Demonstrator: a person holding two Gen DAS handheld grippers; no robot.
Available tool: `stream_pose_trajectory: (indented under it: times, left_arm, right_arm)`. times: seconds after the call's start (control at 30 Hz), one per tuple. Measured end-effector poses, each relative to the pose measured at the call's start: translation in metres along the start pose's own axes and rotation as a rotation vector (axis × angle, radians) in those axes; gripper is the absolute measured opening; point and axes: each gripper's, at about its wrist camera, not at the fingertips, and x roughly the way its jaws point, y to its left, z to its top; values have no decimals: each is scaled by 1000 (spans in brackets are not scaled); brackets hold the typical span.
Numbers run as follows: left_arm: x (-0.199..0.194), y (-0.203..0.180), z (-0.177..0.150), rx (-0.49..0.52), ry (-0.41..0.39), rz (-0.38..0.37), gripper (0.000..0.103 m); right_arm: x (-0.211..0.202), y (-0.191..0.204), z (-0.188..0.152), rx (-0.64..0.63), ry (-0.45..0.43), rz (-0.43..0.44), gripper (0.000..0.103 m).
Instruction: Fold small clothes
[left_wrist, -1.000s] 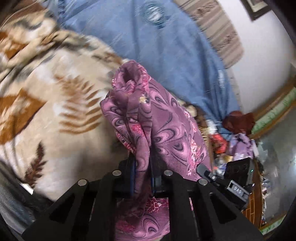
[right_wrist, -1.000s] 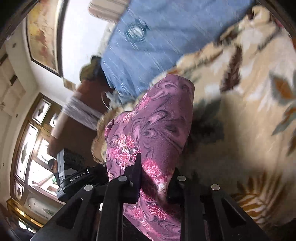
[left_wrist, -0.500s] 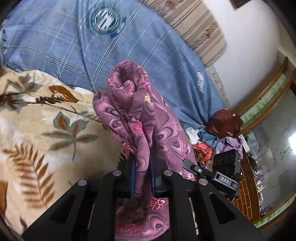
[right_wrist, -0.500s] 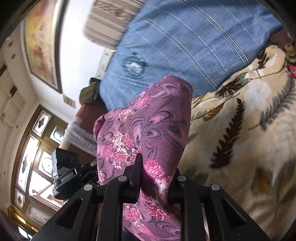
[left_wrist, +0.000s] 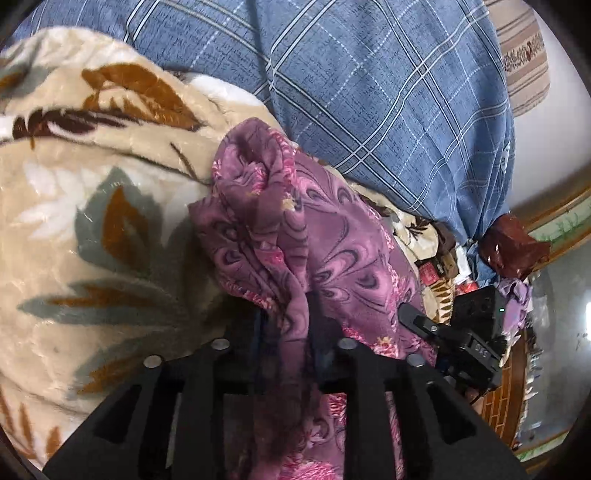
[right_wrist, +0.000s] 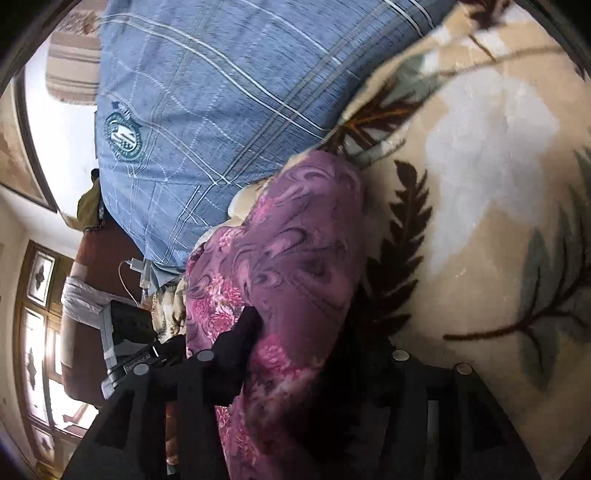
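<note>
A purple floral garment (left_wrist: 332, 236) lies bunched over a cream leaf-print blanket (left_wrist: 92, 221), with its far end near a blue plaid cloth (left_wrist: 369, 92). My left gripper (left_wrist: 288, 314) has a fold of the garment between its fingers; its jaws are opening and the pads stand off the fold. In the right wrist view the garment (right_wrist: 295, 229) runs through my right gripper (right_wrist: 303, 325), whose jaws are also opening, wide of the cloth. The right gripper's black housing (left_wrist: 476, 325) shows beside the garment's right edge.
The blanket (right_wrist: 480, 184) fills the right side and the blue plaid cloth (right_wrist: 221, 92) the far side. A dark red bag (left_wrist: 513, 243) and small clutter lie at the bed's edge. A white charger cable (right_wrist: 133, 266) and a window (right_wrist: 37, 295) are at left.
Both grippers have moved forward and down towards the blanket and the blue cloth, carrying the garment. Both pairs of jaws, shut on the garment before, now stand apart.
</note>
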Motion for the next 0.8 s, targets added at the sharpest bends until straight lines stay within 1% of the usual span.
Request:
stream_pose_trajectory:
  times: [0.07,0.1,0.17,0.2,0.23,0.27,0.3,0.33,0.37,0.4,0.43,0.5,0.53,0.6,0.67,0.7,0.73,0.77,0.8]
  left_arm:
    - [-12,-1,0,2,-19,-16,43]
    - [-21,1,-1,-6,-44,-16,46]
    - [-44,6,-6,-26,-100,-10,50]
    - [-50,9,-7,-36,-116,-5,53]
    - [-58,12,-12,-52,-131,14,60]
    - [-62,16,-12,-57,-123,27,61]
    - [-63,18,-19,-55,-89,30,61]
    - [-63,21,-24,-61,-78,24,61]
    - [-63,23,-32,-71,-77,15,62]
    - [-64,26,-43,-78,-76,4,62]
    - [-62,28,-56,-75,-66,5,62]
    - [-55,30,-72,-69,-43,23,62]
    - [-51,29,-78,-65,-44,35,62]
    - [-50,18,-79,-24,-82,54,62]
    - [-49,10,-77,6,-116,40,62]
    - [-46,8,-75,3,-117,23,62]
    - [-40,8,-73,-6,-98,5,62]
    - [-35,8,-71,-11,-78,-2,62]
    - [-29,10,-71,-14,-55,-7,62]
  right_arm:
    - [-14,8,-4,-7,-25,0,56]
    - [-20,9,-3,-11,-37,4,56]
    - [-41,14,-8,-25,-79,-9,62]
    - [-51,16,-11,-32,-98,-15,64]
    - [-60,17,-15,-41,-107,-13,69]
    - [-65,16,-17,-40,-101,-8,72]
    - [-71,12,-23,-21,-89,8,72]
    - [-74,9,-28,-4,-89,21,72]
    - [-79,1,-42,21,-96,43,73]
    - [-81,-4,-50,31,-94,43,73]
    - [-80,-11,-63,40,-84,22,73]
    - [-77,-13,-77,35,-91,-20,72]
    - [-76,-11,-81,21,-95,-44,71]
    - [-67,1,-83,-40,-76,-76,73]
    - [-59,10,-81,-75,-66,-68,70]
    - [-56,10,-82,-79,-55,-65,69]
    - [-51,9,-82,-83,-38,-81,67]
    - [-46,7,-83,-88,-19,-118,63]
    - [-43,6,-84,-98,-9,-131,61]
